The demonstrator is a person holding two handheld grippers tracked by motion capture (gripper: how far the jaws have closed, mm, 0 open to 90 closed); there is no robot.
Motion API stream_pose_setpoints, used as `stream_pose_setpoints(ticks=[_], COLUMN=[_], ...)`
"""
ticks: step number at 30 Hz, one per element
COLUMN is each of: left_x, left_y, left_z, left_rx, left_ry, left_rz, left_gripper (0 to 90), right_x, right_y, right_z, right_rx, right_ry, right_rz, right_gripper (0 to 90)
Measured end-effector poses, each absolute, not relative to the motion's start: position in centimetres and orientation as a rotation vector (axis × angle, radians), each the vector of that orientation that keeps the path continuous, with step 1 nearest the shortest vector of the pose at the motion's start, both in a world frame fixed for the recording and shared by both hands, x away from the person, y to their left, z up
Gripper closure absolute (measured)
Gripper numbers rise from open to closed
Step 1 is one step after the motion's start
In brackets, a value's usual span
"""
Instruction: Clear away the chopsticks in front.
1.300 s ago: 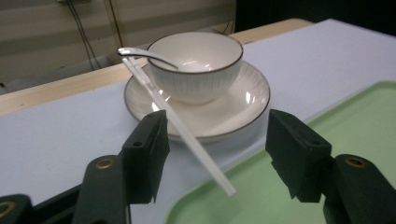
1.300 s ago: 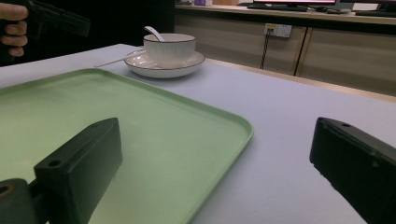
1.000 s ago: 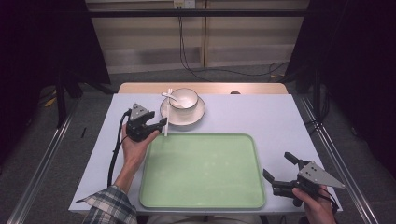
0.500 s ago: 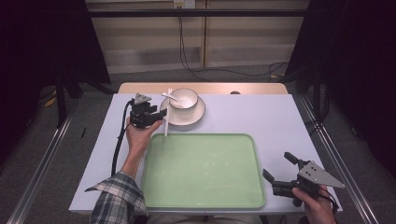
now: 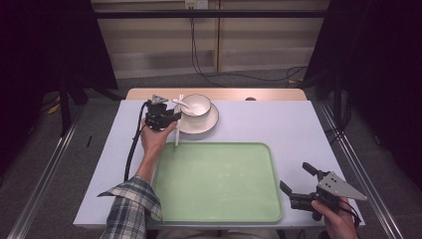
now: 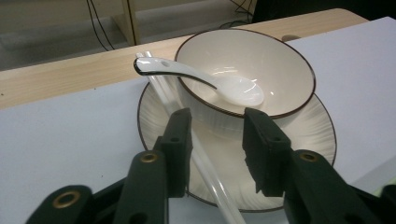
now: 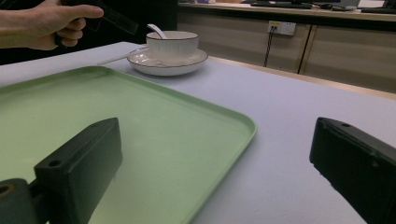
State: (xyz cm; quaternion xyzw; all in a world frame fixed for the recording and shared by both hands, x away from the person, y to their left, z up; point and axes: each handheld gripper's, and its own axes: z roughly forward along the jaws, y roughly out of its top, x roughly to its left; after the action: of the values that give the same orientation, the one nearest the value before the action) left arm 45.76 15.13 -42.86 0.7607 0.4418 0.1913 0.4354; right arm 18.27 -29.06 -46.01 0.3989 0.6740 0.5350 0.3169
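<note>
A white bowl [image 5: 197,105] with a dark rim stands on a ribbed white plate [image 5: 209,122] at the table's far middle. A white spoon [image 6: 205,78] rests in the bowl, its handle over the left rim. White chopsticks [image 5: 176,124] lie across the plate's left edge. My left gripper [image 5: 174,116] is open just left of the plate; in the left gripper view [image 6: 218,128] its jaws stand either side of a chopstick [image 6: 205,168], close to the bowl's [image 6: 247,65] near wall. My right gripper [image 5: 293,176] hovers wide open at the front right, off the tray's corner.
A large pale green tray [image 5: 217,182] covers the middle and front of the lilac table top [image 5: 278,124]. A wooden strip [image 5: 234,94] runs along the far edge. Cables trail on the floor beyond. A black cable [image 5: 133,147] hangs from the left gripper.
The left hand has carried its gripper away from the person and to the right, up to the plate and bowl. The right gripper has stayed put.
</note>
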Motion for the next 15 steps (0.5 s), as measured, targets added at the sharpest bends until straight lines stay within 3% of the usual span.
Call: stream_pose_setpoints(ticks=[8,15], left_x=[47.1,47.6], left_y=[14.8,14.6], left_z=[-43.7,-44.5], left_rx=[1.955,1.959], left_ry=[1.136,1.169], left_rz=[0.478,0.495], left_gripper=[72.9,72.5], right_x=[18.3,18.2], right_y=[-29.0,-29.0], right_z=[-46.0,-46.0], right_rx=[1.055,1.057], right_ry=[1.776,1.776], right_rz=[1.406,1.401], right_gripper=[2.1,2.4])
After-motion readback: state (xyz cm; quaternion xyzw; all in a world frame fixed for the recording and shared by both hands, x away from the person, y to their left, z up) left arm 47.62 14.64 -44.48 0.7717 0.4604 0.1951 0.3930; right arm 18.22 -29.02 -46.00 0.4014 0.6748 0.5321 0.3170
